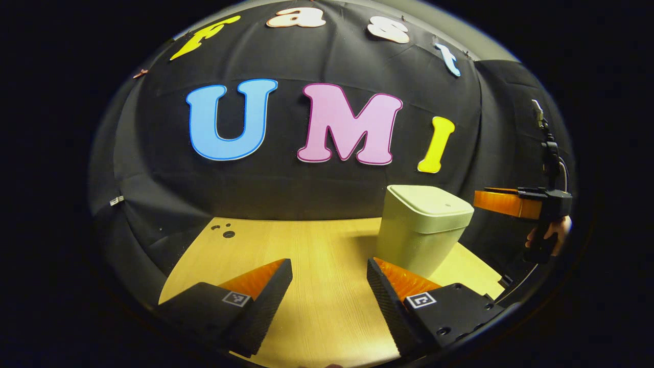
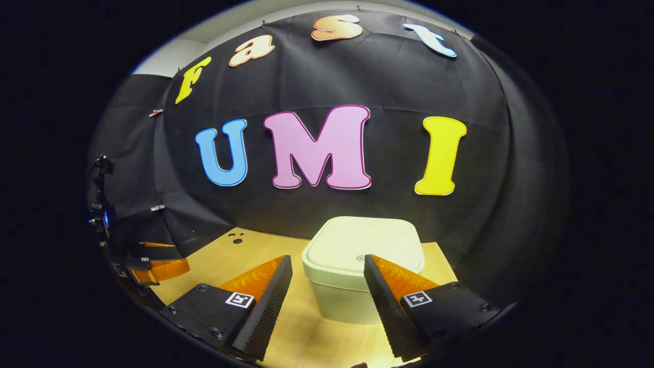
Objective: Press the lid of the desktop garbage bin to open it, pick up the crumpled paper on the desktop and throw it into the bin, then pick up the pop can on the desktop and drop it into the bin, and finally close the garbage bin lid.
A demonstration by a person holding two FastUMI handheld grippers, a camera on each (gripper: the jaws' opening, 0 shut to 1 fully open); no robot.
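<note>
A black cloth wall stands behind a light wooden tabletop [image 1: 327, 306]. A few small dark holes [image 1: 227, 232] sit in the tabletop near the wall, well off to the side of the bin.

A pale cream plastic garbage bin with rounded corners [image 1: 424, 230] stands on the tabletop, close to the wall. Its flat lid [image 1: 431, 202] is down and shut.

In the left gripper view, the left hand-held gripper [image 1: 329, 286] hangs low over bare wood, off to one side of the bin. Its two fingers are wide apart and hold nothing. One finger [image 1: 393, 278] shows just in front of the bottom of the bin, but I cannot tell if it touches. This view shows the bin from the side, so you see its tall wall. Past the bin, up at lid height, it also shows the right hand-held gripper [image 1: 485, 202] and the person's hand [image 1: 549, 235] on its handle.

The right gripper view looks down on the bin from higher up. Here you see the whole top of the lid [image 2: 365, 243] and a tiny round mark [image 2: 360, 258] near its front edge. The right hand-held gripper [image 2: 327, 286] is over the front of the bin [image 2: 340, 301], fingers wide apart, with nothing between them. One fingertip [image 2: 373, 260] is right beside the tiny mark. The left hand-held gripper [image 2: 158, 270] shows far off to the side of the bin.
</note>
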